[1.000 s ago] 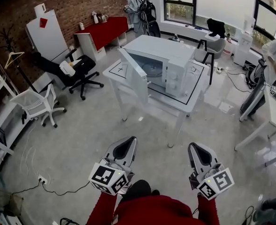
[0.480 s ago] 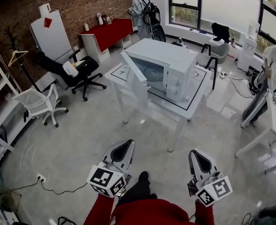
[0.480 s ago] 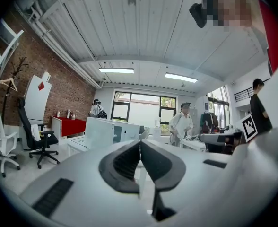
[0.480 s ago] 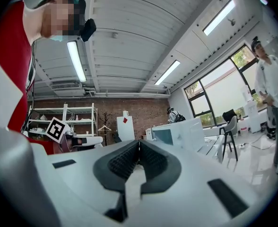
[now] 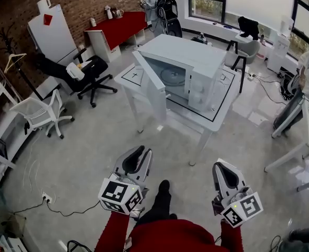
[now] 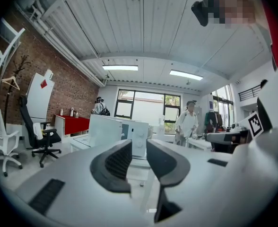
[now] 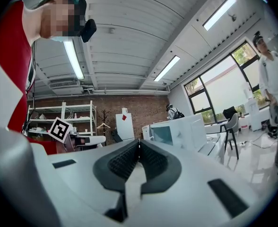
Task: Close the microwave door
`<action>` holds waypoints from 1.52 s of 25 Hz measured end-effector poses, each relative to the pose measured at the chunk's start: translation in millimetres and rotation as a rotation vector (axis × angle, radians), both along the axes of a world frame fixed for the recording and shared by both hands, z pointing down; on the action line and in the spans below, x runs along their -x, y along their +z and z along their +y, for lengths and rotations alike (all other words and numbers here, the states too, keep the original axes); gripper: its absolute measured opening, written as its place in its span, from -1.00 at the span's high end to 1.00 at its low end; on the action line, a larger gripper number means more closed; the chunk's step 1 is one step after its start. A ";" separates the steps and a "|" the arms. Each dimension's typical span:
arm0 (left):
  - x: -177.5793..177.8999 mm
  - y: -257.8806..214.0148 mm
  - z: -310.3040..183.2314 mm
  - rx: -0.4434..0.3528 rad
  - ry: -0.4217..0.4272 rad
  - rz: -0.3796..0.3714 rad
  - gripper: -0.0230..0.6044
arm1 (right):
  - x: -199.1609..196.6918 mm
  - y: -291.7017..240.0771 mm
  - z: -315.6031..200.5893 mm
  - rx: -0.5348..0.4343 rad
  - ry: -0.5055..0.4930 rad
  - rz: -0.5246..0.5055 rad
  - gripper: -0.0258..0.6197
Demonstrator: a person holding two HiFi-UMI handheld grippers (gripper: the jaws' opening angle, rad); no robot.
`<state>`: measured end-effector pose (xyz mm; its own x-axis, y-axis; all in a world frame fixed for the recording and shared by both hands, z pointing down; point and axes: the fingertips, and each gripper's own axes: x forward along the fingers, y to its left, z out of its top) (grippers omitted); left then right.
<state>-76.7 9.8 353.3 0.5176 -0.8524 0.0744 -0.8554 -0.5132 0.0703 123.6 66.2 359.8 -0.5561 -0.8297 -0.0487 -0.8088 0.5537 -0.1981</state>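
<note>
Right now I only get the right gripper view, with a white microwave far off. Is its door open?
Observer: Yes, the head view shows the door swung wide open from the microwave.
Visitor: Anything inside?
Observer: Only a round plate shows inside, with nothing on it that I can see.
Visitor: And the other gripper?
Observer: In the left gripper view the left gripper has its fingers opening, with nothing between them.

Left gripper (image 5: 142, 152) is opening, with nothing in it. Right gripper (image 5: 222, 165) is closed. Both point straight ahead.
</note>
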 end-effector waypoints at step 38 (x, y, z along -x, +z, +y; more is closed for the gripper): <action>-26.0 38.5 -215.4 0.113 0.219 -0.050 0.24 | 8.2 -3.3 -206.0 0.052 0.142 0.014 0.87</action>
